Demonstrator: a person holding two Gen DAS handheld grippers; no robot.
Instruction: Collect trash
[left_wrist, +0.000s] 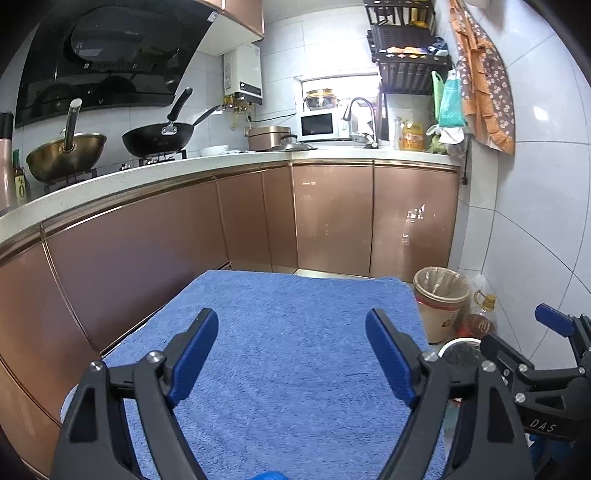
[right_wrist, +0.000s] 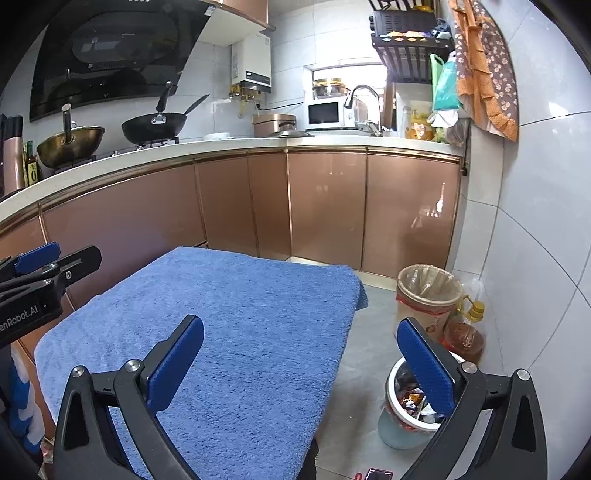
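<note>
Both grippers hover over the blue towel (right_wrist: 207, 332) covering the surface, and nothing lies on it that either view shows. The left gripper (left_wrist: 291, 354), low in its own view, has its fingers spread wide with only towel between them. The right gripper (right_wrist: 301, 363) stands just as wide and empty, its right finger (right_wrist: 424, 365) crossing in front of the small white-rimmed bin (right_wrist: 402, 406) at the lower right of its view. That bin sits on the floor beside the surface, within easy reach for dropping, and holds wrappers (the trash, by the look of it). A second, lined bin (right_wrist: 424, 295) stands behind it against the cabinets, beside an oil bottle (right_wrist: 465, 332). With the towel bare, collection looks finished.
</note>
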